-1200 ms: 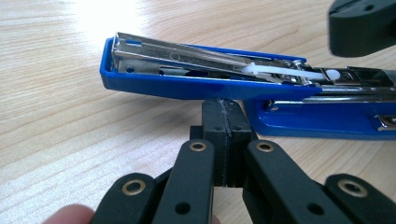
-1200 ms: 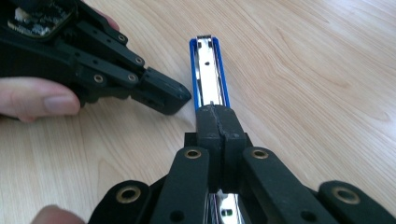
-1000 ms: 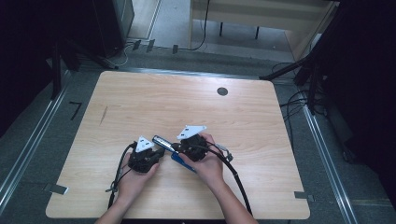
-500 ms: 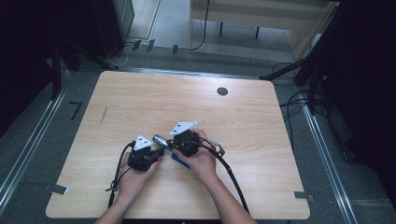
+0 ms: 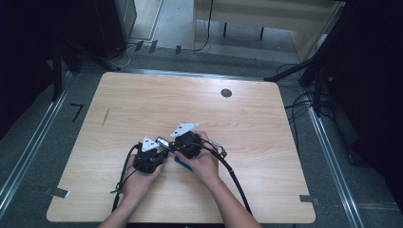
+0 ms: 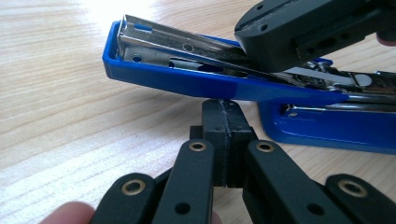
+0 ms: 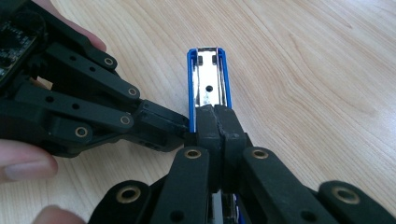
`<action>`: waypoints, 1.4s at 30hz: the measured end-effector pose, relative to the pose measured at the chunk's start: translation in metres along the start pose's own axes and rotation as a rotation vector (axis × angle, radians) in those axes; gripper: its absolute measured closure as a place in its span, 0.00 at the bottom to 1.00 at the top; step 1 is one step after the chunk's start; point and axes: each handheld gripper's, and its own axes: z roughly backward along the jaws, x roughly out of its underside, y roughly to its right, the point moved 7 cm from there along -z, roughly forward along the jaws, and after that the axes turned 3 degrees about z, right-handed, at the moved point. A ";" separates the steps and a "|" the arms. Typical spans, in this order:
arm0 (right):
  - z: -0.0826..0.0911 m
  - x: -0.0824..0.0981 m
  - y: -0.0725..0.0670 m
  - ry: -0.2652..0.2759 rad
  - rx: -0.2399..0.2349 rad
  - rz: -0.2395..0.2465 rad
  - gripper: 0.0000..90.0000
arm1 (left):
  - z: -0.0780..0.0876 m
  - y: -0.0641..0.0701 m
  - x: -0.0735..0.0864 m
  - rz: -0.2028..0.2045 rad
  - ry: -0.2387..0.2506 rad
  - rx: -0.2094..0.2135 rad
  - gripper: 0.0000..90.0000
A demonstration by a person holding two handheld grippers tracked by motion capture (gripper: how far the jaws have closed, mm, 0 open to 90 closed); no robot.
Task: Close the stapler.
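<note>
The blue stapler (image 6: 196, 84) is looking rigid, slick, hinged; the closed, empty left gripper (image 6: 223, 116) and right gripper (image 7: 215, 122) are pressing its arm.

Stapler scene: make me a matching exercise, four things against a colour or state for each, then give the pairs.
Things:
1. stapler
2. left gripper
3. right gripper
4. table

Descriptions:
A. pale wood
B. blue, with metal inside
C. fingers shut, tips under the blue arm
D. fingers shut, pressing on top of the metal channel

Pairs: 1-B, 2-C, 3-D, 4-A
</note>
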 end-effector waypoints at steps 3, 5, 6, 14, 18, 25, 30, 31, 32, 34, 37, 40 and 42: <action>0.000 -0.001 0.000 0.002 0.003 -0.008 1.00 | 0.001 0.000 -0.001 -0.019 0.014 -0.012 1.00; 0.002 -0.003 0.001 0.007 0.001 -0.008 1.00 | 0.001 0.000 -0.003 -0.020 0.036 -0.008 1.00; 0.002 -0.003 0.001 0.007 0.001 -0.008 1.00 | 0.001 0.000 -0.003 -0.020 0.036 -0.008 1.00; 0.011 -0.006 -0.001 0.019 0.009 0.009 1.00 | 0.005 0.007 -0.005 -0.026 0.069 0.028 1.00; 0.015 -0.007 -0.001 0.022 0.015 0.015 1.00 | 0.008 0.013 -0.002 -0.021 0.074 0.081 1.00; 0.020 -0.007 -0.002 0.031 0.018 0.013 1.00 | 0.008 0.025 0.002 -0.033 0.067 0.154 1.00; 0.025 -0.008 -0.002 0.046 0.022 0.011 1.00 | 0.006 0.037 0.004 -0.077 0.079 0.175 1.00; 0.028 -0.009 -0.001 0.054 0.023 0.014 1.00 | 0.006 0.039 0.004 -0.089 0.079 0.172 1.00; 0.028 -0.009 -0.001 0.054 0.023 0.014 1.00 | 0.006 0.039 0.004 -0.089 0.079 0.172 1.00; 0.031 -0.009 -0.001 0.058 0.026 0.013 1.00 | 0.006 0.041 0.004 -0.090 0.077 0.179 1.00; 0.036 -0.008 -0.001 0.069 0.031 0.014 1.00 | 0.005 0.044 0.005 -0.103 0.074 0.173 1.00; 0.039 -0.007 -0.001 0.072 0.032 0.014 1.00 | 0.004 0.049 0.005 -0.106 0.080 0.181 1.00; 0.042 -0.006 -0.001 0.076 0.034 0.015 1.00 | 0.002 0.054 0.004 -0.115 0.081 0.185 1.00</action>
